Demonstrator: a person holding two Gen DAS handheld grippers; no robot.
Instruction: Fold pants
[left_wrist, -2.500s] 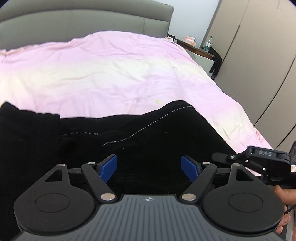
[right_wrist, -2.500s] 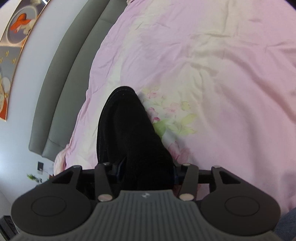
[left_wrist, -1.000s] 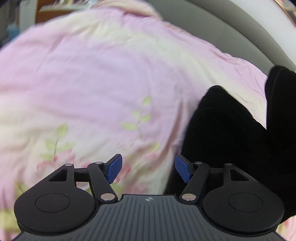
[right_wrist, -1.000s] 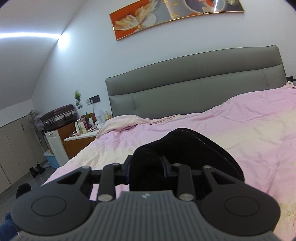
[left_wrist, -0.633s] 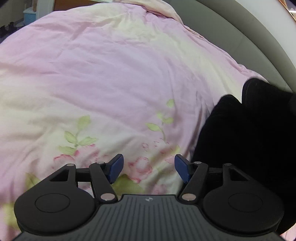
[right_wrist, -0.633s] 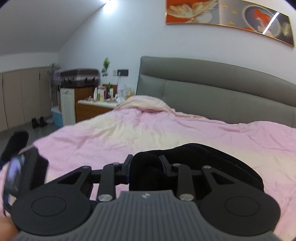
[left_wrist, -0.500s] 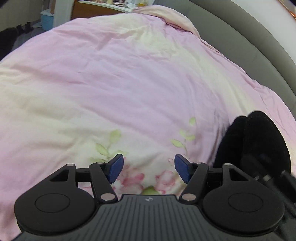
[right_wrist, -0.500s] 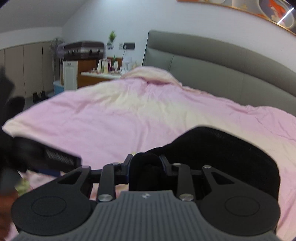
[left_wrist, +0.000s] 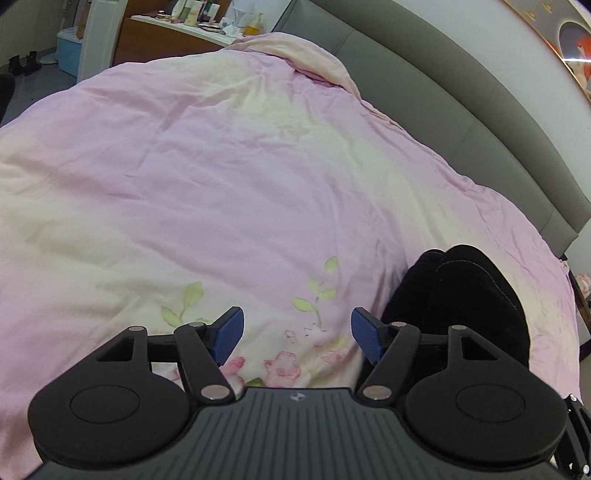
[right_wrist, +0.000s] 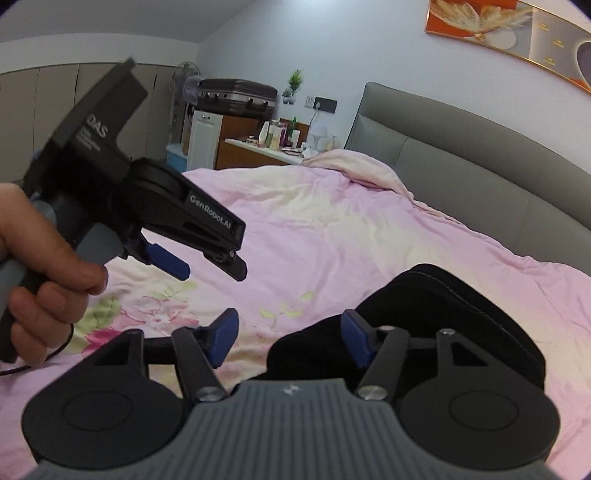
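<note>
With the black pants (right_wrist: 436, 325) bundled on the pink duvet (left_wrist: 221, 166), my right gripper (right_wrist: 288, 338) has just been opening; cloth lies between its fingers, unpinched. Left gripper (left_wrist: 295, 334) wide, empty. Soft, limp fabric, likely to slump; I'd grip a seamed edge.

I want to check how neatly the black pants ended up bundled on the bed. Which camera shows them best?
The left wrist view: the black pants lie as a compact bundle with their stitched edge and far outline clear, beside the open left gripper. In the right wrist view, the pants sit closer but are partly hidden behind the right gripper.
</note>
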